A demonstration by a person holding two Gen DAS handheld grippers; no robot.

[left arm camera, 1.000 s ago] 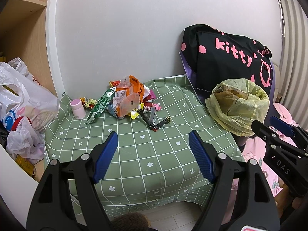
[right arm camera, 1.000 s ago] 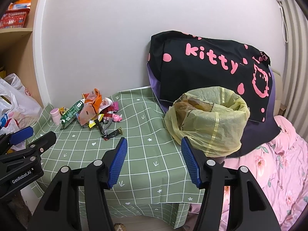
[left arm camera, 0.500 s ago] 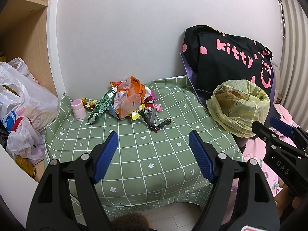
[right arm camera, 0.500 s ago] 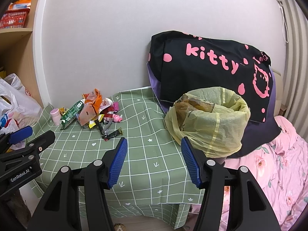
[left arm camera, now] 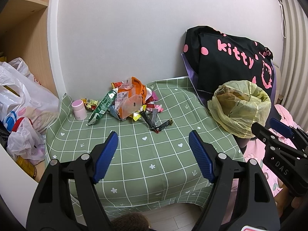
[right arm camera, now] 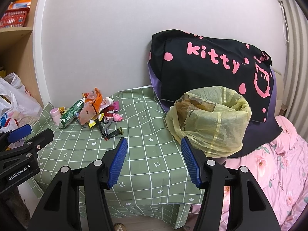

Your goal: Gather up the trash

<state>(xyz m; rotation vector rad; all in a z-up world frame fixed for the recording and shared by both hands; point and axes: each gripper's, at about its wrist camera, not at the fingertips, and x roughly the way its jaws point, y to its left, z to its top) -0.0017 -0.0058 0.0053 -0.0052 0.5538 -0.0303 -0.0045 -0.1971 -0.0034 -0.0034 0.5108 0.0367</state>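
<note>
A heap of snack wrappers lies at the far side of a small table with a green checked cloth. It holds an orange bag, a green packet and dark stick sachets. Right of the table stands a bin lined with a yellow bag, paper inside. My left gripper hangs open above the table's near edge, empty. My right gripper is open and empty near the table's front right corner, beside the bin.
A small pink jar stands left of the heap. White plastic bags crowd the shelf unit at left. A black pillow with pink lettering leans on the wall behind the bin. Pink floral bedding lies at right.
Both grippers have barely shifted; the scene drifts slightly in the left wrist view. Nothing on the table has moved.
</note>
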